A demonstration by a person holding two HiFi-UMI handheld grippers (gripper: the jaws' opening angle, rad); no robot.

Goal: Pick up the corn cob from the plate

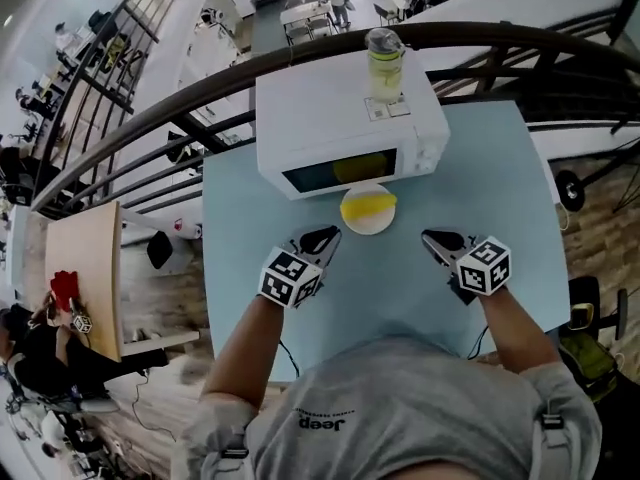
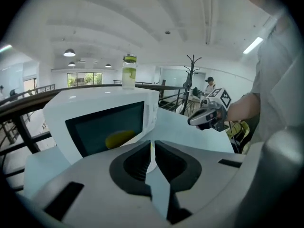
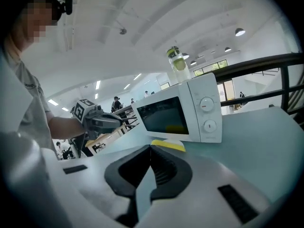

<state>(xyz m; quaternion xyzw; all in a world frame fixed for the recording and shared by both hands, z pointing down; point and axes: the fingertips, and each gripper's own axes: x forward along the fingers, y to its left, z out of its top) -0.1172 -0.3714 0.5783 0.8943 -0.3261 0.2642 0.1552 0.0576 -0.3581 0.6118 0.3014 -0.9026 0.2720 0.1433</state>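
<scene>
Blue table (image 1: 515,183), corn cob (image 1: 368,204) on plate (image 1: 367,226), left gripper (image 1: 325,236) and right gripper (image 1: 437,238) jaws pressed together, shirt (image 1: 400,408) printed Jeep

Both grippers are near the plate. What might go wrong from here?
The left gripper and right gripper are both shut. Unless one opens, it may just shove the yellow corn cob or its small white plate. The plate sits right before the white microwave, so overshooting could bump the door and perhaps shake the clear bottle on top.

Table (image 1: 400,288): pale blue, stood beside a railing.
Microwave (image 1: 330,118): white, sat at the far edge.
Plate (image 1: 368,227): white, lay just before the Microwave, mid-table.
</scene>
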